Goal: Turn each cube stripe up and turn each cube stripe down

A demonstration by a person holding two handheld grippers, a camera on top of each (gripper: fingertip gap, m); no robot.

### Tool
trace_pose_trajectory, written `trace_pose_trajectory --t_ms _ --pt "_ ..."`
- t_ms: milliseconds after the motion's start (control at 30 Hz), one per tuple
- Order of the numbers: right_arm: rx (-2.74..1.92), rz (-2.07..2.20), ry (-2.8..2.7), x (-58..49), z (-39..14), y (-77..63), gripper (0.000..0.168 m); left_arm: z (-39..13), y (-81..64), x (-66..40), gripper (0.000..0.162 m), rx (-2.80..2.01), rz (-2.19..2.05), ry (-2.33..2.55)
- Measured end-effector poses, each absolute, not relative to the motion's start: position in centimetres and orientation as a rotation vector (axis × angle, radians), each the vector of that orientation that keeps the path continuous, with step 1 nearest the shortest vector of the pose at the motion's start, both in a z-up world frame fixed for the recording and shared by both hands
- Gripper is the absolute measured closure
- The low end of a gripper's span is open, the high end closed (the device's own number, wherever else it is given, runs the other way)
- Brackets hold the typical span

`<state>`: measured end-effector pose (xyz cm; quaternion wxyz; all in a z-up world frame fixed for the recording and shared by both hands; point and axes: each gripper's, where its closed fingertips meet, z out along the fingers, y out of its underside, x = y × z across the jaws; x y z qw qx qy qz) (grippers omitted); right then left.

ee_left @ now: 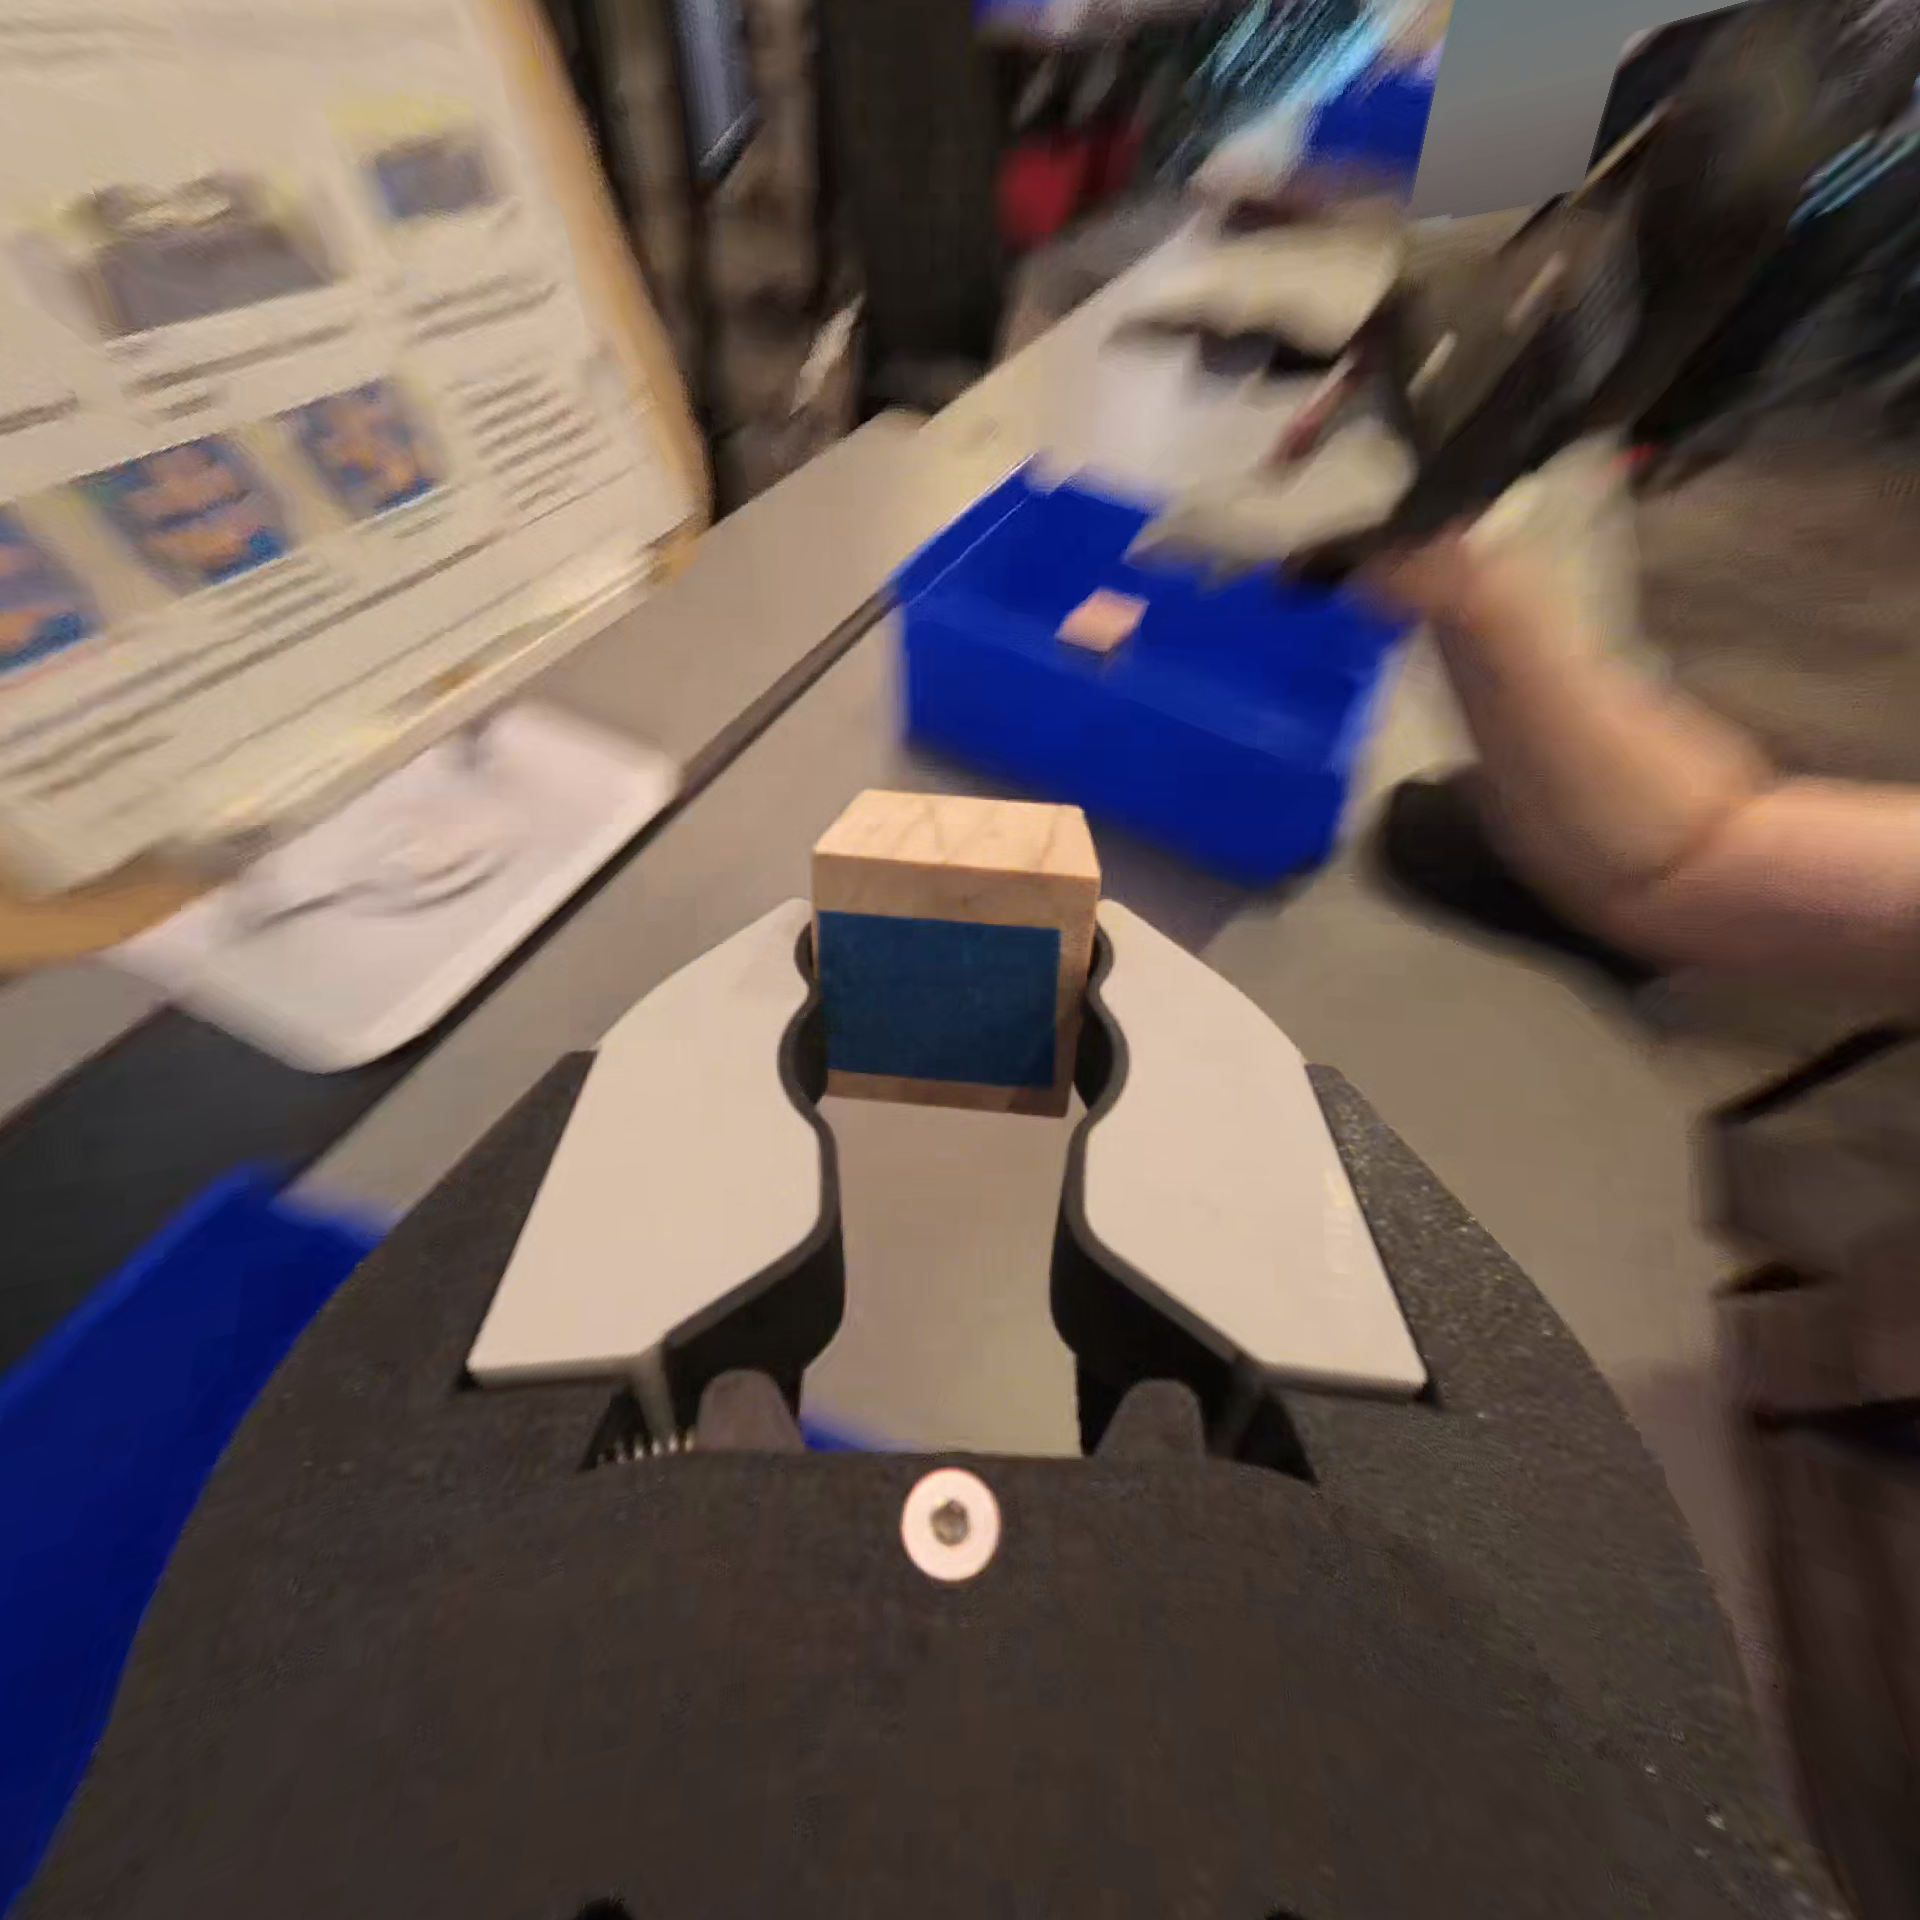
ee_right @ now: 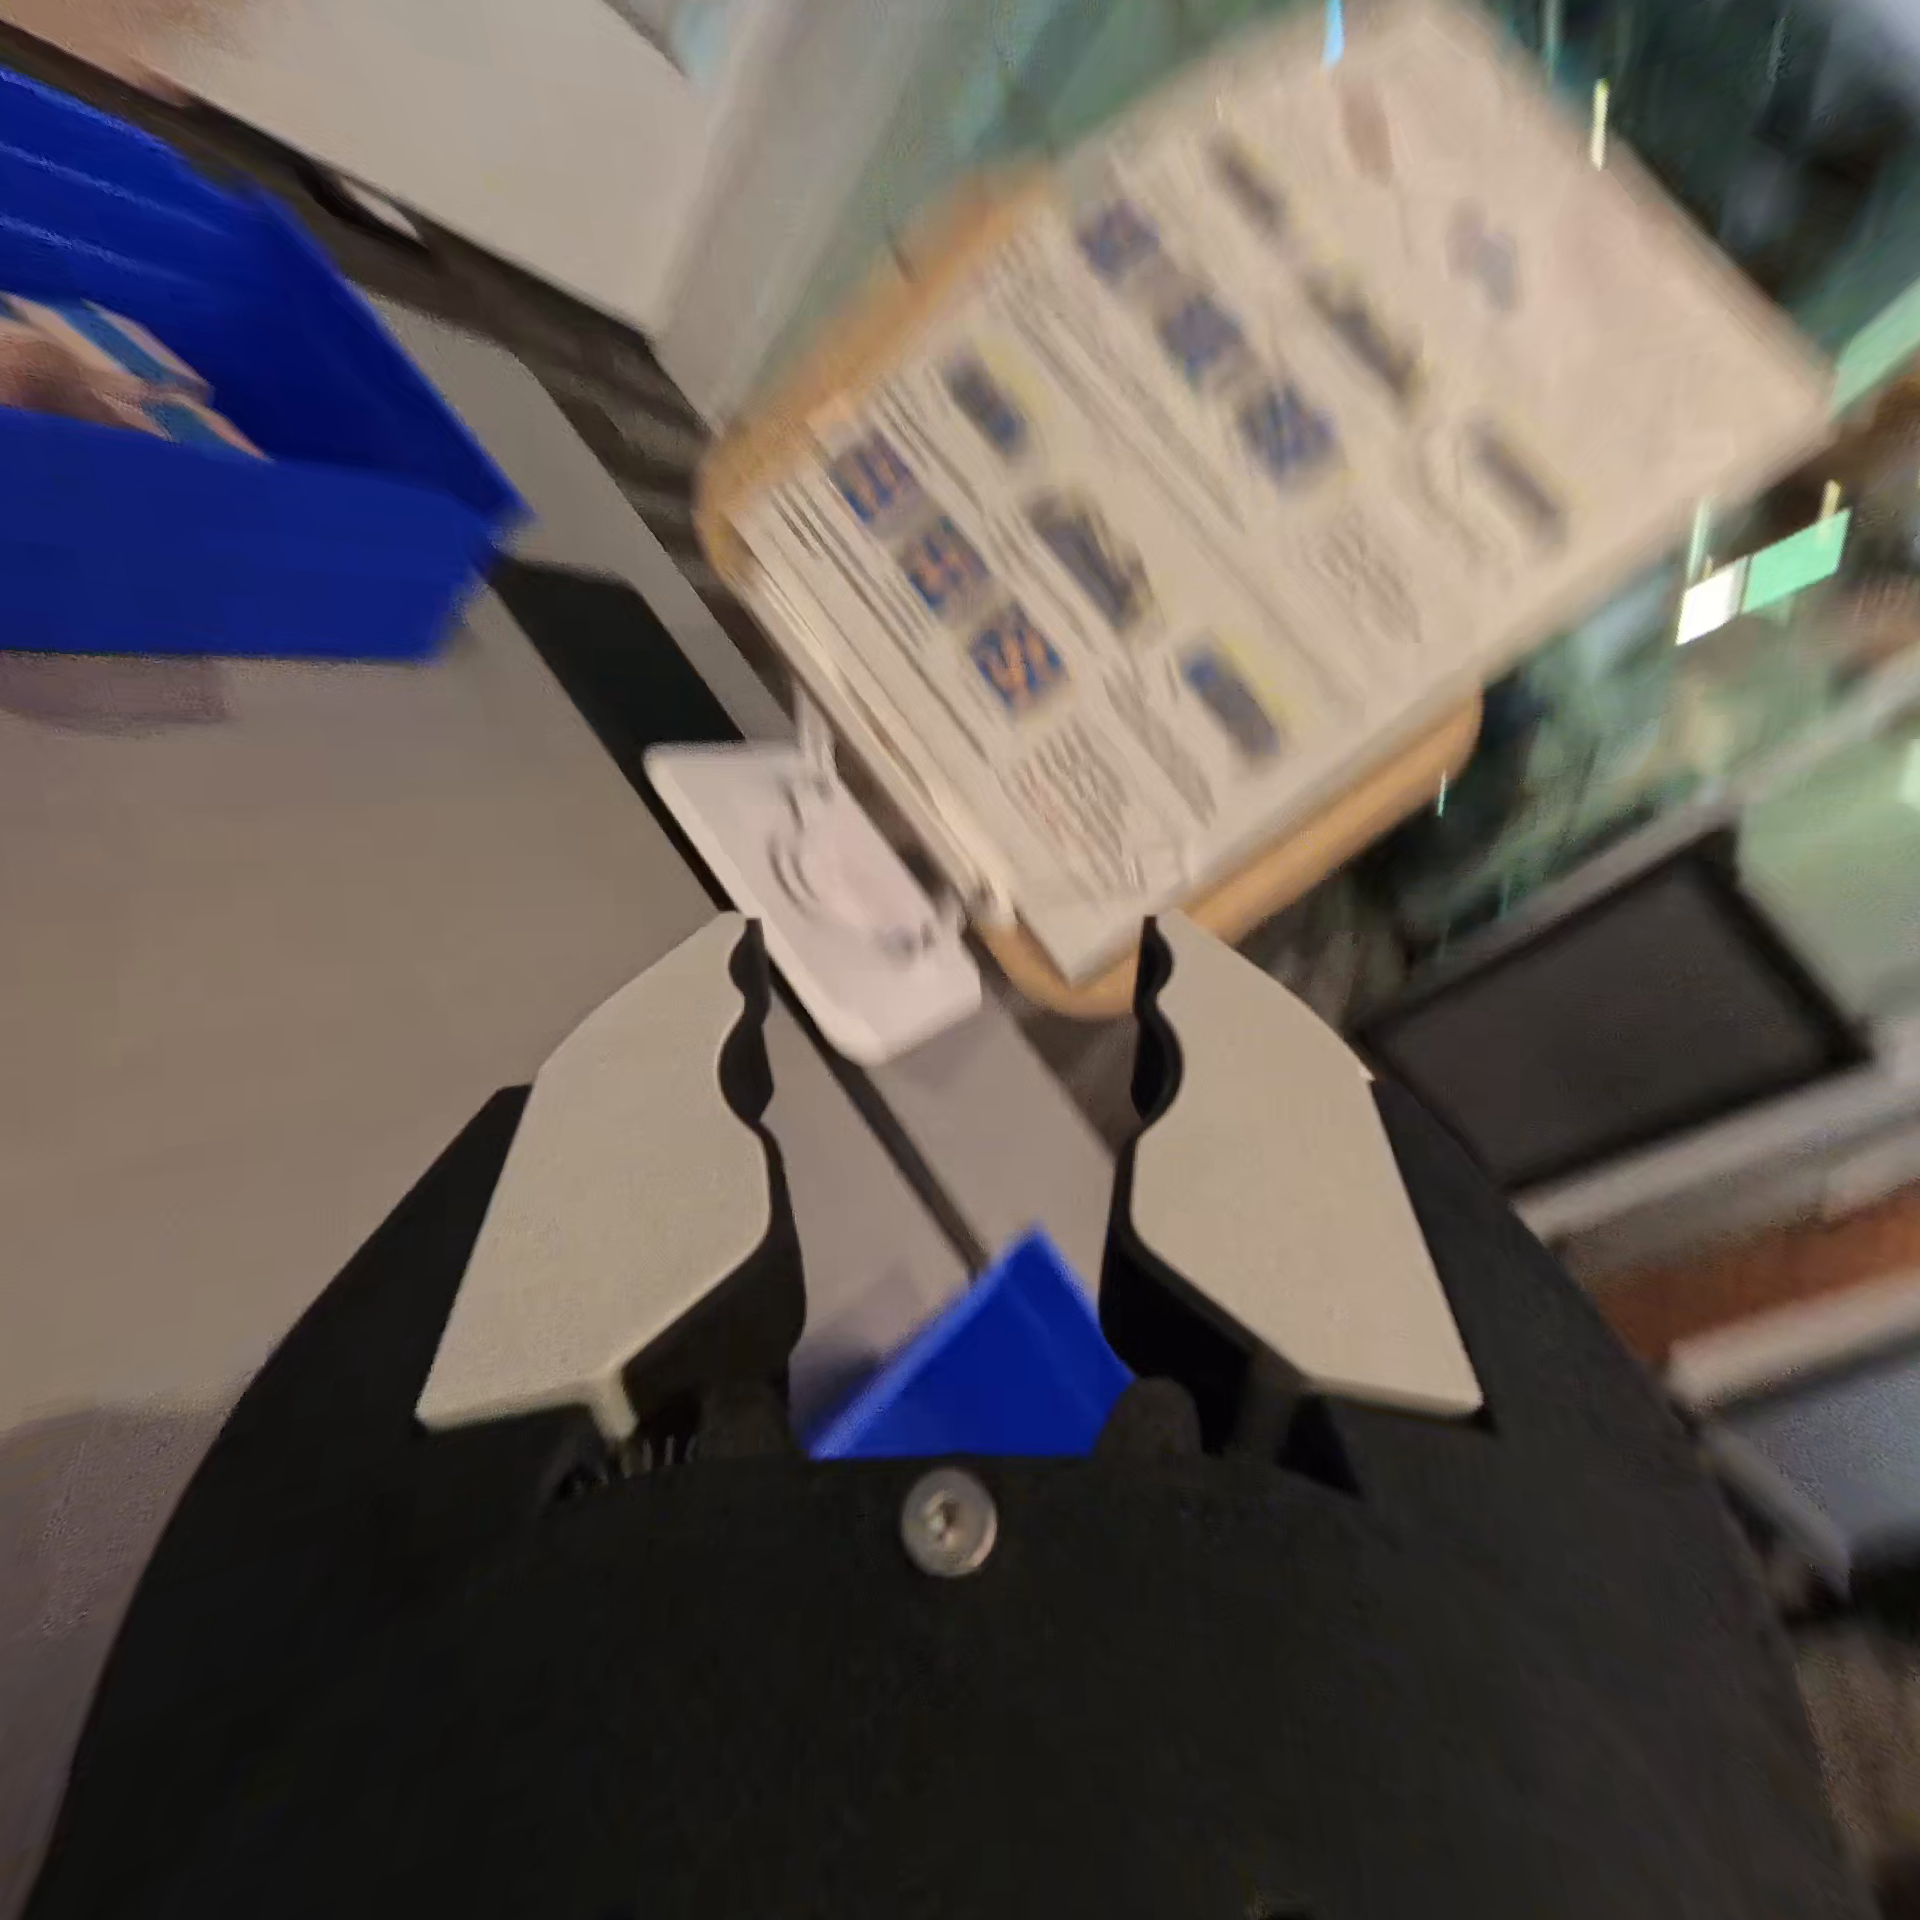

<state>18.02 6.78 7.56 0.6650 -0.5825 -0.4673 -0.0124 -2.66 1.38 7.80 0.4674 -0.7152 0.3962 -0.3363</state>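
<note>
My left gripper is shut on a wooden cube and holds it above the grey table. The cube's blue stripe face points back at the camera. My right gripper is open and empty, held in the air. It shows blurred in the left wrist view, above a blue bin that holds another wooden cube. In the right wrist view a blue bin at the upper left holds blurred cubes. Both views are motion-blurred.
A poster board stands at the left of the table, with a white tray below it; both show in the right wrist view. A person's arm reaches in from the right. A second blue bin sits lower left.
</note>
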Motion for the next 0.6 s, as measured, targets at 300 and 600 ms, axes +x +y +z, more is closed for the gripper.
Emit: trace_pose_trajectory --t_ms 300,600 --pt "-0.721 -0.022 -1.267 7.4 8.3 -4.8 0.089 7.7 -5.0 8.6 0.118 -1.656 -1.507 1.054" --pt "-0.714 0.026 -1.286 7.5 8.4 -5.8 0.123 8.5 -6.9 9.7 0.117 -1.531 -1.728 1.094"
